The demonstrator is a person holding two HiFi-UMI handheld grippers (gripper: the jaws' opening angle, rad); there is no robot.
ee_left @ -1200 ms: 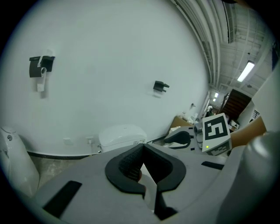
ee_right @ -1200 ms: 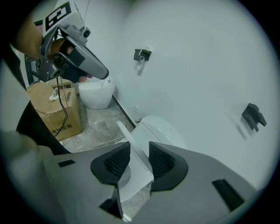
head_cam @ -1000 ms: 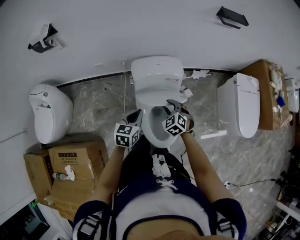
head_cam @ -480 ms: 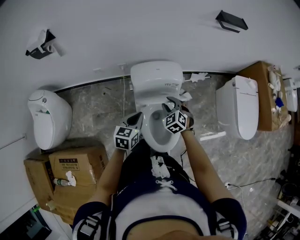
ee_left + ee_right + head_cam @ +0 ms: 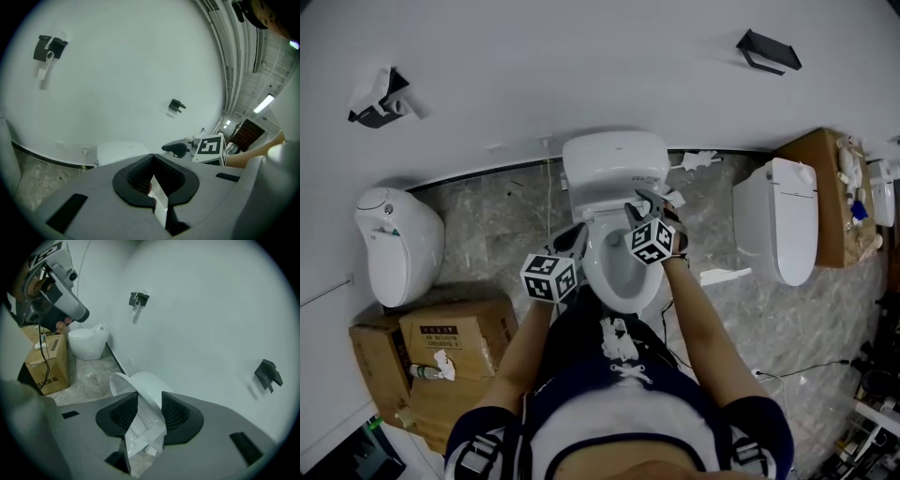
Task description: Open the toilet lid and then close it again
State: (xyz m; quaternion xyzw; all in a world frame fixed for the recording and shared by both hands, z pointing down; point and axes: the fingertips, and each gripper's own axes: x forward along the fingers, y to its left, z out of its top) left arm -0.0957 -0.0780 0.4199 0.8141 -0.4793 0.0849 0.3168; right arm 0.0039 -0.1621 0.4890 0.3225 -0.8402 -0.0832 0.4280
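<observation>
A white toilet (image 5: 619, 267) stands against the wall with its lid (image 5: 614, 161) raised nearly upright. My right gripper (image 5: 649, 204) is at the lid's right edge. In the right gripper view the lid's rim (image 5: 149, 401) lies between the black pads (image 5: 174, 412), and the jaws are opening around it. My left gripper (image 5: 576, 236) hovers beside the bowl's left rim, shut with nothing in it. In the left gripper view the shut left gripper (image 5: 154, 187) points toward the lid (image 5: 123, 152) and the right gripper's marker cube (image 5: 209, 146).
A second toilet (image 5: 396, 239) stands at the left and a third (image 5: 780, 230) at the right. Cardboard boxes (image 5: 455, 330) sit at the lower left, another box (image 5: 825, 183) at the far right. Brackets (image 5: 767, 42) hang on the wall. A cable (image 5: 787, 367) crosses the floor.
My right gripper has shifted a little toward the wall at the lid's edge. My left gripper has drifted slightly left and nearer me. The lid stays up.
</observation>
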